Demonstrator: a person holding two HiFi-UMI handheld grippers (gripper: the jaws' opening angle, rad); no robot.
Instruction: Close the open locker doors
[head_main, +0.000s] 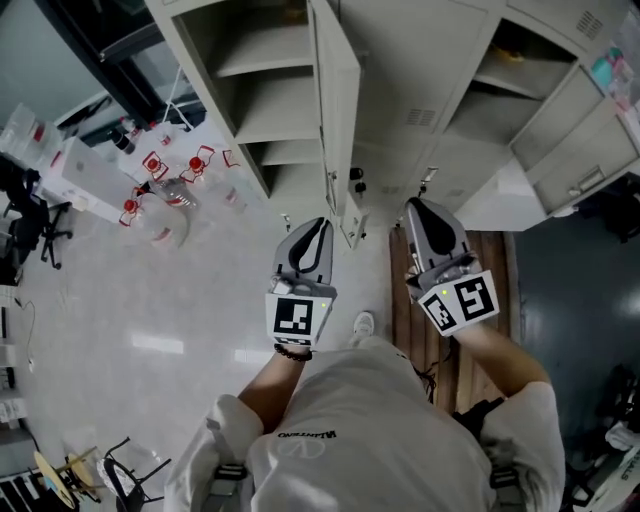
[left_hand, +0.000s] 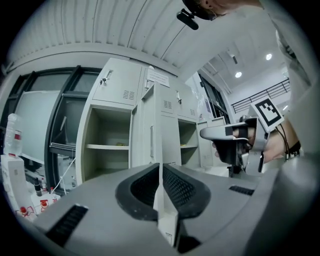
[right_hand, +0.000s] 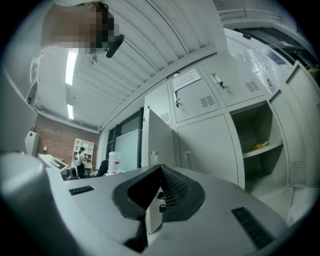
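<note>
A row of pale grey lockers (head_main: 420, 90) stands in front of me. One tall door (head_main: 338, 110) swings out edge-on toward me, baring a shelved compartment (head_main: 265, 110). Further right another locker (head_main: 505, 70) is open, its doors (head_main: 590, 150) swung aside. My left gripper (head_main: 316, 224) is shut and empty, just left of the tall door's lower edge. My right gripper (head_main: 414, 206) is shut and empty on that door's right, before closed lockers. In the left gripper view the shut left gripper (left_hand: 160, 167) lines up with the door's edge (left_hand: 160, 125). The right gripper (right_hand: 160, 169) looks past the door (right_hand: 159, 135).
A white table (head_main: 90, 190) with red-capped bottles (head_main: 160, 170) stands at the left on the pale floor. A brown wooden strip (head_main: 495, 275) lies on the floor at the right. My shoe (head_main: 364, 324) shows below the grippers. Office chairs stand at the far left.
</note>
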